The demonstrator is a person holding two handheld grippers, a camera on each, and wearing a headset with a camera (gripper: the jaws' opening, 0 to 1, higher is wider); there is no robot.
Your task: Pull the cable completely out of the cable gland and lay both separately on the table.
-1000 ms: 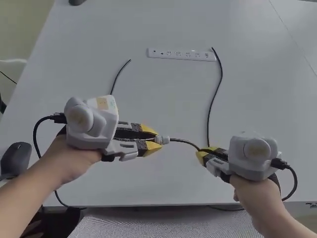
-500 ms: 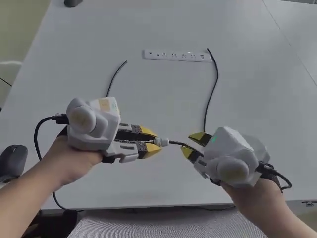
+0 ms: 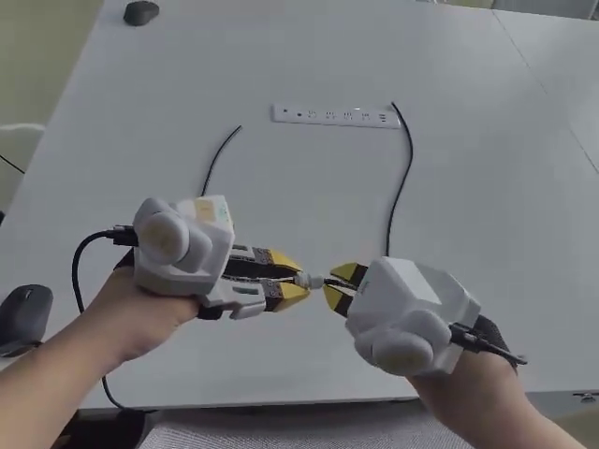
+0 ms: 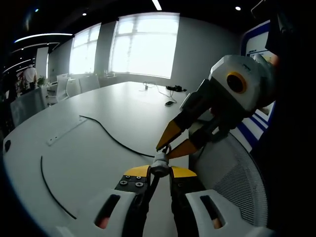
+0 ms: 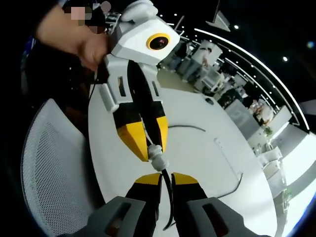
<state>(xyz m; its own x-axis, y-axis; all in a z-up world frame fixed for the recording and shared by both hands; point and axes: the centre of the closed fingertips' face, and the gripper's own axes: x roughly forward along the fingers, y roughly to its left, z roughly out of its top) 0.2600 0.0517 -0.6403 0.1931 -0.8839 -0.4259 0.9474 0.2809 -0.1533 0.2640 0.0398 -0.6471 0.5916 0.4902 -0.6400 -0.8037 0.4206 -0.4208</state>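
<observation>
Nearest the viewer, in the head view, the left hand (image 3: 131, 313) is shown carrying the left tool (image 3: 292, 278) and the right hand (image 3: 473, 393) carrying the right tool (image 3: 335, 285). Both tools are held tip to tip over the near part of the white counter (image 3: 505, 187). The cable gland (image 3: 314, 281), a small pale fitting, is pinched between the yellow-tipped jaws of the left tool. In the left gripper view the cable gland (image 4: 159, 165) is seen lodged between the two pads, clear of the counter surface. The black cable (image 3: 404, 182) is seated in the gland. The jaws of the right tool are pressed together on the cable just beside the gland. In the right gripper view the cable (image 5: 169, 190) is seen running up between them into the cable gland (image 5: 157, 154).

At the left edge of the head view a dark mouse (image 3: 23, 313) is seen. Beyond the right tool the cable is laid across the counter and ends near the right end of a white power strip (image 3: 332, 115). A second black cable length (image 3: 220, 157) lies to its left. Its near end is hidden behind the left tool, so it cannot be told whether the two are joined. A second mouse (image 3: 140, 11) is placed at the far edge.
</observation>
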